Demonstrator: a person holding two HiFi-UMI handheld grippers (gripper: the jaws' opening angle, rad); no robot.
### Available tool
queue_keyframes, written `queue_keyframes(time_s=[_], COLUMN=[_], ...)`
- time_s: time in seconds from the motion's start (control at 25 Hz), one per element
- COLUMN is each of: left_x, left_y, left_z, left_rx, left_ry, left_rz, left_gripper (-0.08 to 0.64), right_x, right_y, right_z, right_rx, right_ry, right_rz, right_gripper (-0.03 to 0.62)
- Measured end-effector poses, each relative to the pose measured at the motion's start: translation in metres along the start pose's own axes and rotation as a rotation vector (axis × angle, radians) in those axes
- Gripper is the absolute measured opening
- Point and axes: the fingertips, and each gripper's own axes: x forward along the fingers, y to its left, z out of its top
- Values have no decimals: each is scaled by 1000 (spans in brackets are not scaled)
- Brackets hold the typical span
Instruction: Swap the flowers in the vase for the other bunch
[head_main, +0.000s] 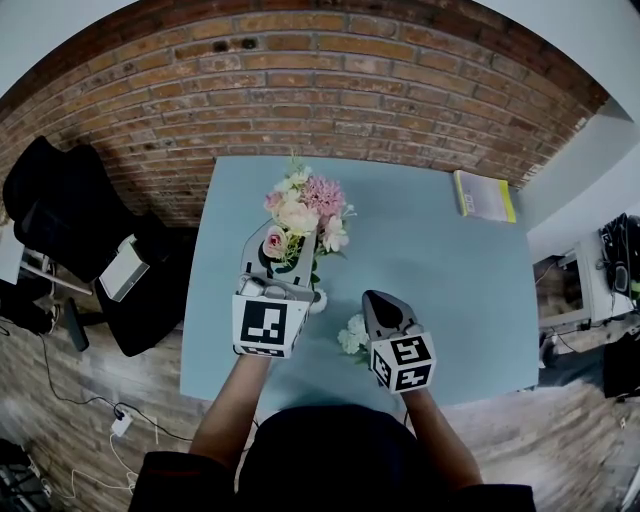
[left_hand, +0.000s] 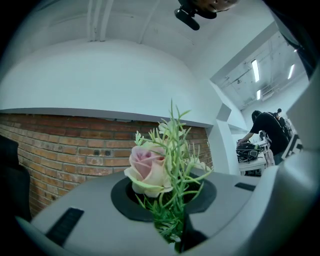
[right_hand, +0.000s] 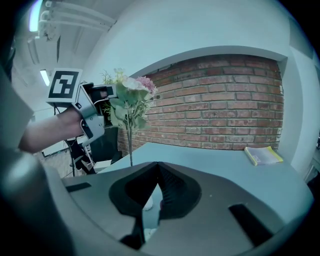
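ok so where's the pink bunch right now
Head view, left of centre: the pink bunch is clamped by its stems in the left gripper over the blue table, with the white bunch nearer, beside the right gripper.

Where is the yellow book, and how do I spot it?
Find the pale blue table in front of the red brick wall. At its far right corner lies a thin yellow-and-white book. It is the only flat, yellow thing on the table.
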Motion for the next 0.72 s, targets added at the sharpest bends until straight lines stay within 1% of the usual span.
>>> queue_keyframes(time_s=[0.24,0.44,0.72], left_x=[3,6,7], left_y=[2,-2,-7], left_z=[-8,-16,-34], left_rx=[-13,-32,-29], left_ry=[-13,-23,-6], left_rz=[-1,-16,-43], left_gripper=[94,94,94], right_x=[7,13,17], right_y=[-3,-6,-7], right_z=[-4,-9,-12], right_rx=[10,18,21], right_ry=[17,31,46], right_rz=[-3,-6,-16], right_gripper=[12,12,12])
